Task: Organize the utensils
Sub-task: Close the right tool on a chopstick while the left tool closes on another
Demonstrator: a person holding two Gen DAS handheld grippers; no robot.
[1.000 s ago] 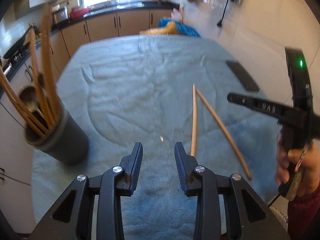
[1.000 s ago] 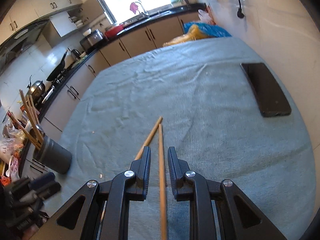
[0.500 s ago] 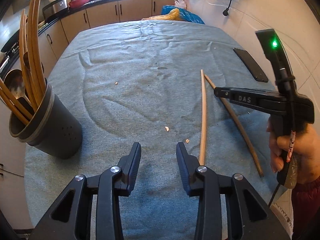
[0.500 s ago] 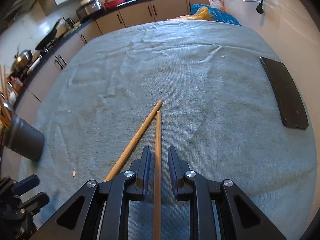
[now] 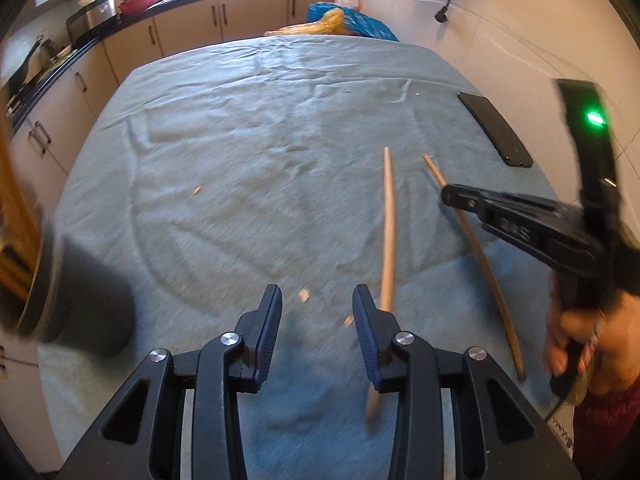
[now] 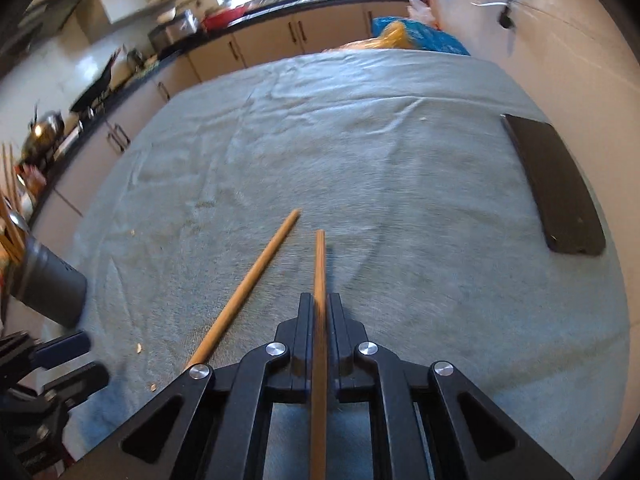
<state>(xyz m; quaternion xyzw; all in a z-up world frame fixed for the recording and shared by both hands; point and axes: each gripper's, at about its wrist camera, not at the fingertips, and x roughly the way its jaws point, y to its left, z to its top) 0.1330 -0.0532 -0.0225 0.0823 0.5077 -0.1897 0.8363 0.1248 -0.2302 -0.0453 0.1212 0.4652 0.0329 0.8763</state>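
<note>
Right tongs [image 6: 319, 316]: clamped on one chopstick [image 6: 319, 264] above the tabletop [image 6: 400, 184]. Left tongs [image 5: 316, 312]: open, empty. Second chopstick [image 6: 244, 288]: lying alongside. Advice: lift level, steer toward grey holder [image 6: 48, 284].

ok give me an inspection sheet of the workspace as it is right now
Surface: table under a wrinkled grey-blue cloth.
Job's things: one chopstick clamped in the right gripper; second chopstick lying on the cloth to its left; dark utensil holder with chopsticks in it at the left edge.
Clutter: black phone at the right edge; small crumbs on the cloth.
Grippers: right gripper closed on the chopstick; left gripper open, nothing between its fingers.
Cables: a plug and cord hang on the wall.
Surroundings: kitchen cabinets, black counter, window, blue and yellow bags beyond the table.
</note>
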